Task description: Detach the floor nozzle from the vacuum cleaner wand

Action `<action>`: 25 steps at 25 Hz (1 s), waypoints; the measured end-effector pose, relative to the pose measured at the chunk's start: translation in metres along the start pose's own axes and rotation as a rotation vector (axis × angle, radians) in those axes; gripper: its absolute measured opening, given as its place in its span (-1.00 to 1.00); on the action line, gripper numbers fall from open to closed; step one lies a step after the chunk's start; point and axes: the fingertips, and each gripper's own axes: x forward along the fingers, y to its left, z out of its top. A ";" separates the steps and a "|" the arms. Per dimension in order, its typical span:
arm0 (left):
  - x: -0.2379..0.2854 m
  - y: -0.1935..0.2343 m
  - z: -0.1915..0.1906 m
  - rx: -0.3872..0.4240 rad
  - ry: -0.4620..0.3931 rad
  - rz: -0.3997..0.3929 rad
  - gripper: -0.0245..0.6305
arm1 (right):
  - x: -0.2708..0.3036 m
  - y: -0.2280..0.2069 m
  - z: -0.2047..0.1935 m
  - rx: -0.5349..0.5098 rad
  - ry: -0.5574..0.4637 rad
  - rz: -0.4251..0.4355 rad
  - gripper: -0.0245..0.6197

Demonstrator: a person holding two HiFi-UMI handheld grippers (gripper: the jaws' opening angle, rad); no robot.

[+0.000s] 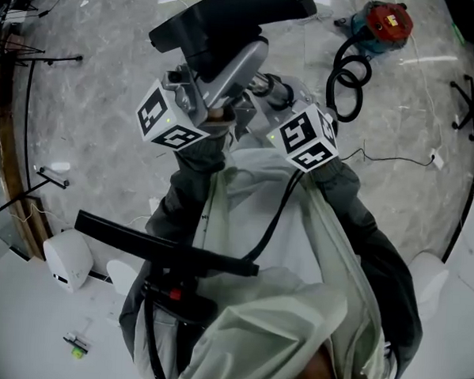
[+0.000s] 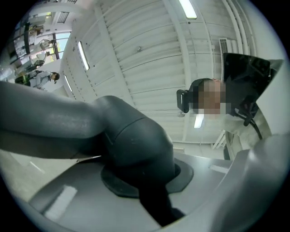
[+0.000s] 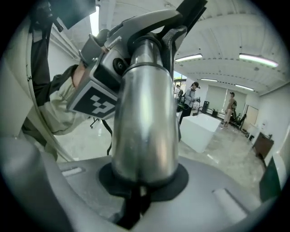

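The dark floor nozzle (image 1: 230, 22) is held up over the floor, with the silver wand (image 1: 237, 72) running from its neck toward me. My left gripper (image 1: 201, 92), under its marker cube, is shut on the nozzle's dark grey neck (image 2: 131, 140), which fills the space between the jaws of the left gripper (image 2: 145, 190). My right gripper (image 1: 262, 89) is shut on the wand (image 3: 145, 113), which stands between the jaws of the right gripper (image 3: 138, 190). In the right gripper view the wand's far end still meets the nozzle neck (image 3: 154, 27) beside the left gripper's cube (image 3: 93, 99).
A red and teal vacuum canister (image 1: 384, 26) with a coiled black hose (image 1: 347, 80) lies on the marble floor at the upper right. A white device (image 1: 67, 259) sits at lower left. A black bar (image 1: 162, 248) crosses my body. A white block (image 3: 204, 127) and distant people stand in the hall.
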 end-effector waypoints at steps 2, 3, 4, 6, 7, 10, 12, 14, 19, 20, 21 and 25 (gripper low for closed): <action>0.000 0.003 -0.001 0.001 0.011 0.034 -0.69 | 0.001 0.000 0.000 -0.001 0.001 -0.005 -0.78; 0.000 0.003 -0.002 0.000 0.015 0.036 -0.68 | 0.001 0.001 -0.001 -0.001 0.000 0.015 -0.78; 0.000 0.001 -0.004 -0.003 0.019 0.019 -0.68 | 0.001 0.005 -0.003 -0.003 0.000 0.049 -0.77; -0.001 -0.011 -0.009 -0.021 0.029 -0.080 -0.68 | -0.003 0.015 -0.008 -0.014 -0.002 0.164 -0.77; -0.001 -0.020 -0.011 -0.035 0.040 -0.156 -0.68 | -0.006 0.023 -0.009 -0.025 -0.005 0.239 -0.77; -0.004 -0.053 -0.020 -0.042 0.118 -0.400 -0.69 | -0.021 0.044 -0.019 -0.075 0.014 0.485 -0.74; -0.005 -0.074 -0.029 -0.019 0.187 -0.532 -0.69 | -0.031 0.052 -0.025 -0.098 0.034 0.599 -0.72; -0.004 -0.082 -0.035 -0.013 0.222 -0.584 -0.69 | -0.034 0.055 -0.024 -0.100 0.033 0.630 -0.70; 0.008 -0.042 -0.021 -0.033 0.101 -0.324 -0.69 | -0.013 0.038 -0.013 -0.002 -0.011 0.402 -0.70; 0.008 -0.034 -0.020 -0.028 0.092 -0.266 -0.69 | -0.008 0.032 -0.013 0.017 -0.018 0.328 -0.71; 0.006 -0.026 -0.020 -0.024 0.086 -0.214 -0.69 | -0.003 0.027 -0.013 0.027 -0.021 0.260 -0.72; -0.001 -0.005 -0.021 -0.013 0.068 -0.053 -0.69 | 0.007 0.013 -0.016 0.038 -0.015 0.087 -0.73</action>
